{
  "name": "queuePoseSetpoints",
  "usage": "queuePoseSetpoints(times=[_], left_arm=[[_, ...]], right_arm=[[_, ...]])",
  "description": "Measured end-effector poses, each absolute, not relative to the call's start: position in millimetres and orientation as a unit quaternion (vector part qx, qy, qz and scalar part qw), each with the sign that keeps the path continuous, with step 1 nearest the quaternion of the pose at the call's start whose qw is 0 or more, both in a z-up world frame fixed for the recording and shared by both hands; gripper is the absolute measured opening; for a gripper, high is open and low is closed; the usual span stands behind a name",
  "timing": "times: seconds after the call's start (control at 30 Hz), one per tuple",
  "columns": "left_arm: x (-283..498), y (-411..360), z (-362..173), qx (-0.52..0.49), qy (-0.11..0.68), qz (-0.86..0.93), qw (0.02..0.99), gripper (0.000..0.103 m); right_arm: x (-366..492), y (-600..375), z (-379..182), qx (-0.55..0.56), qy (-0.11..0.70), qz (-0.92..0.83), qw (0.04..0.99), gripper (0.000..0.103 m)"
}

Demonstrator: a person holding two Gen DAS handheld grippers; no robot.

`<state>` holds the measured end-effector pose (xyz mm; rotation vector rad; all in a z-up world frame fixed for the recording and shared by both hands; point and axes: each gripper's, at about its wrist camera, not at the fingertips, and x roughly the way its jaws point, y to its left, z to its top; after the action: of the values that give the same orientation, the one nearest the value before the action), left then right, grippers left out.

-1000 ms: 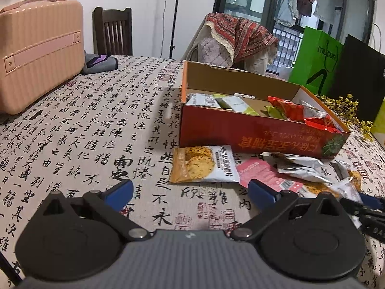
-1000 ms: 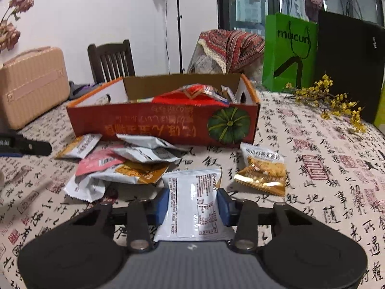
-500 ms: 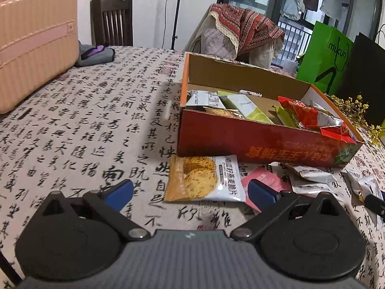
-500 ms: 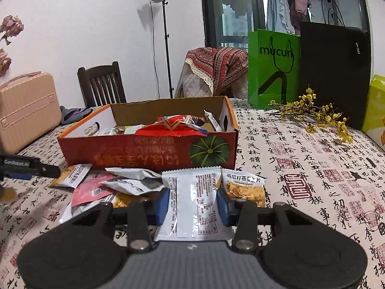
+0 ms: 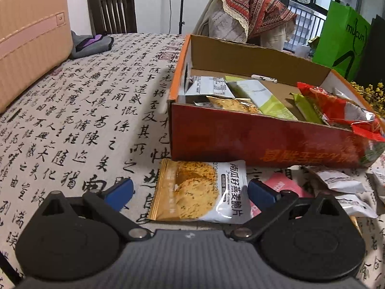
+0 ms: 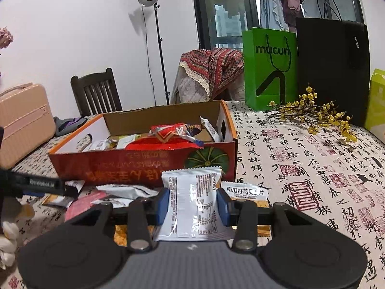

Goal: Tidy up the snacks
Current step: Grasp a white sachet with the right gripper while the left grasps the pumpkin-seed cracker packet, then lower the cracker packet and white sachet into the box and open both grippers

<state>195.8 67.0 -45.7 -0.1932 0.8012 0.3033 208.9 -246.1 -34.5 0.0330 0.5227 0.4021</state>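
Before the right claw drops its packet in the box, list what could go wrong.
1. The right claw pinches the white packet only by its sides, so it may slip or twist before reaching the box.
2. Red bags already pile above the near wall, so the packet could slide back out.
3. The left claw is open around the oat packet, close to the pink packet, and may snag both.

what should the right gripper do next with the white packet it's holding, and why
Probably carry it forward and up over the orange box, then release. The right gripper is shut on the white packet, which hangs short of the box's near wall, and the box already holds other snacks, so it looks like the drop spot.
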Motion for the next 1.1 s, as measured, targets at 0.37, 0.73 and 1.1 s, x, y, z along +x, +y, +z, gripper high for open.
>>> queuePoseSetpoints(times=[0.37, 0.73, 1.1], left_arm=[[199, 60, -51, -0.059, 0.382, 0.147, 0.91, 0.102], [191, 59, -47, -0.052, 0.371, 0.14, 0.916, 0.076], [173, 60, -43, -0.057, 0.357, 0.129, 0.923, 0.068]], right_arm=[[214, -242, -38, 0.016, 0.262, 0.196, 0.945, 0.041], [212, -242, -37, 0.017, 0.26, 0.197, 0.945, 0.041], [202, -244, -33, 0.016, 0.255, 0.199, 0.946, 0.041]])
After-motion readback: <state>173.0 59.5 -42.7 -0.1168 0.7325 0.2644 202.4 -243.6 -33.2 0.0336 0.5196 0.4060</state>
